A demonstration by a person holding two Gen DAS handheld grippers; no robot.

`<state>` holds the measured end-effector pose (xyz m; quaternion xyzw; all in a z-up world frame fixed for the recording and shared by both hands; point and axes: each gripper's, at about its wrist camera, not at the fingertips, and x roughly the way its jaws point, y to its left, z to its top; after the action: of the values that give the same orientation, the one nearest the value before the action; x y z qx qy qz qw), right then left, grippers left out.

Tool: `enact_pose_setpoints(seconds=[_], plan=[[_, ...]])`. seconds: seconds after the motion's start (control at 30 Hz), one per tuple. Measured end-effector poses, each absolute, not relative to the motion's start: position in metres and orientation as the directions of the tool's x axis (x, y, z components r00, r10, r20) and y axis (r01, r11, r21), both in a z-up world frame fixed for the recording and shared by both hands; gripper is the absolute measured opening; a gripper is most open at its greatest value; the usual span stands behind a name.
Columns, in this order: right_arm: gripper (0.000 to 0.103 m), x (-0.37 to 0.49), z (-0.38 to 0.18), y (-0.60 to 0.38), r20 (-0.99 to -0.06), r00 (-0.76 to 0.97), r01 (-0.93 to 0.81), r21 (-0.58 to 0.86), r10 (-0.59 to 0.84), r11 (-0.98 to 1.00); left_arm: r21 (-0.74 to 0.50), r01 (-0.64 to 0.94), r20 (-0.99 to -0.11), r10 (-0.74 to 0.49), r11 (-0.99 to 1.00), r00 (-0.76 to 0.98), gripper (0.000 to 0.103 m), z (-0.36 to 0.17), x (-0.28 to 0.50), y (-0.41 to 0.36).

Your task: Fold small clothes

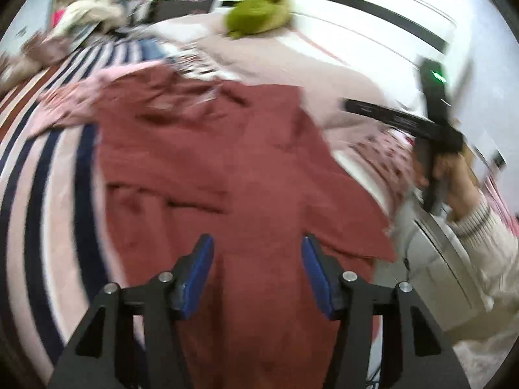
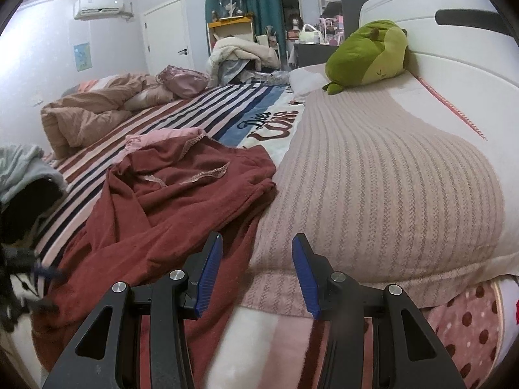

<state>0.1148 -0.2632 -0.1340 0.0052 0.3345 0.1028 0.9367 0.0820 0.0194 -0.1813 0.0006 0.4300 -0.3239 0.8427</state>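
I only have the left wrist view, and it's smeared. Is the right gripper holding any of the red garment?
Observer: No. The right gripper is open with nothing between its jaws. It points at the edge where the red garment meets the ribbed pillow.
Operator: Which end of the garment is the far one?
Observer: The far end has lace trim along its seams, so it looks like the neckline end.
Operator: Is there anything else nearby to fold?
Observer: A grey garment lies bunched on the striped sheet, to the left of the red one.
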Motion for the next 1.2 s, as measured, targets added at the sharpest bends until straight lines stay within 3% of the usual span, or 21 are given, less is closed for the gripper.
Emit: enact_pose_setpoints(seconds=[0.1,0.17,0.2,0.4,0.6,0.67,0.73,0.77,0.93,1.2], plan=[[0.040,0.113,-0.136,-0.264,-0.624,0.754,-0.190,0.093,0.206,0.977,-0.331,0.509,-0.745,-0.551,0.794,0.376,0.049,-0.200,0.092,0.028],[0.040,0.112,-0.137,-0.264,-0.625,0.752,-0.191,0.102,0.212,0.976,-0.334,0.526,-0.748,-0.560,0.782,0.357,0.020,-0.201,0.091,0.017],[0.040,0.112,-0.138,-0.264,-0.626,0.750,-0.191,0.105,0.214,0.976,-0.311,0.536,-0.754,-0.547,0.785,0.363,0.001,-0.198,0.089,0.013],[0.040,0.110,-0.137,-0.265,-0.619,0.756,-0.187,0.108,0.213,0.976,-0.023,0.644,-0.728,-0.454,0.765,0.514,0.001,-0.151,0.070,-0.031],[0.040,0.107,-0.136,-0.269,-0.607,0.762,-0.177,0.138,0.225,0.974,-0.128,0.774,-0.791,-0.535,0.620,0.297,0.003,-0.200,0.045,-0.086],[0.040,0.106,-0.138,-0.268,-0.611,0.759,-0.177,0.140,0.226,0.974,-0.213,0.774,-0.785,-0.576,0.596,0.227,0.013,-0.209,0.042,-0.087],[0.040,0.105,-0.139,-0.269,-0.614,0.756,-0.178,0.139,0.226,0.974,-0.286,0.769,-0.754,-0.630,0.572,0.187,0.032,-0.202,0.040,-0.079],[0.040,0.105,-0.139,-0.270,-0.614,0.756,-0.177,0.140,0.226,0.974,-0.301,0.764,-0.740,-0.645,0.570,0.190,0.034,-0.197,0.040,-0.074],[0.040,0.105,-0.138,-0.279,-0.607,0.761,-0.161,0.164,0.228,0.973,-0.324,0.711,-0.683,-0.674,0.624,0.281,0.036,-0.167,0.050,-0.034],[0.040,0.104,-0.139,-0.280,-0.609,0.757,-0.162,0.174,0.235,0.971,-0.312,0.655,-0.739,-0.609,0.688,0.288,0.031,-0.198,0.056,-0.036]])
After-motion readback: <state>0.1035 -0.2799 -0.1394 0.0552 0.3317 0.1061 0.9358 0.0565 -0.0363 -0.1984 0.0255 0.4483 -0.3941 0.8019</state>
